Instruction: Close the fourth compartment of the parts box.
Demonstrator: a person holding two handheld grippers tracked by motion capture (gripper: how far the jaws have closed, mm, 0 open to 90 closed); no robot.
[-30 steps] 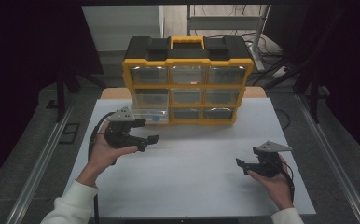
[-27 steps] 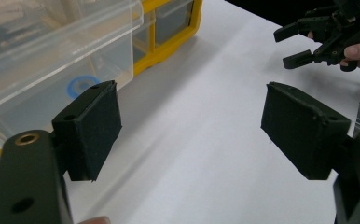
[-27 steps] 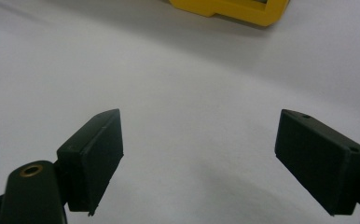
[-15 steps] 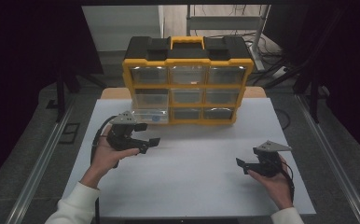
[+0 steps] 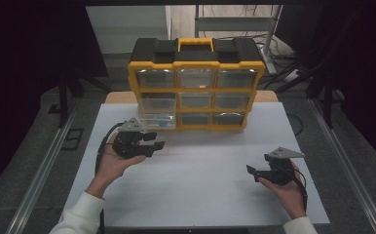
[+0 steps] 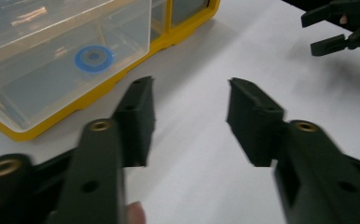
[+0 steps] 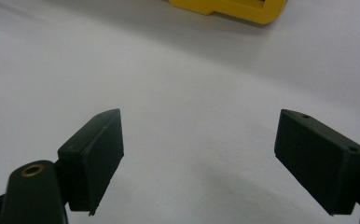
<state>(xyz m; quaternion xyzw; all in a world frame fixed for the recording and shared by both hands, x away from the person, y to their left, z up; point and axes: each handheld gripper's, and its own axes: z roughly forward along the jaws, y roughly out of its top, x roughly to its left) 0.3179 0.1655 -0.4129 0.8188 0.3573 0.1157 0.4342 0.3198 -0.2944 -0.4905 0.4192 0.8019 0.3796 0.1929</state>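
A yellow organizer (image 5: 196, 68) with a black top and clear drawers stands at the back of the white table. Its bottom-left clear drawer (image 5: 156, 121) is pulled out, and a blue ring (image 6: 93, 58) lies inside it. My left gripper (image 5: 155, 141) hovers just in front of that drawer, pointing right. Its jaws have just been closing and now stand half apart, open, with only bare table between them (image 6: 190, 100). My right gripper (image 5: 252, 174) rests low at the table's front right. It is wide open and holds nothing (image 7: 199, 140).
The white tabletop (image 5: 205, 165) stretches between the two hands. A metal rail (image 5: 40, 170) runs along the left side and another along the right. Cables lie on the floor behind the organizer. The organizer's yellow base (image 7: 229, 7) sits far ahead of the right gripper.
The left gripper's jaws have drawn closer together and the hand has shifted slightly right. The right hand has stayed put.
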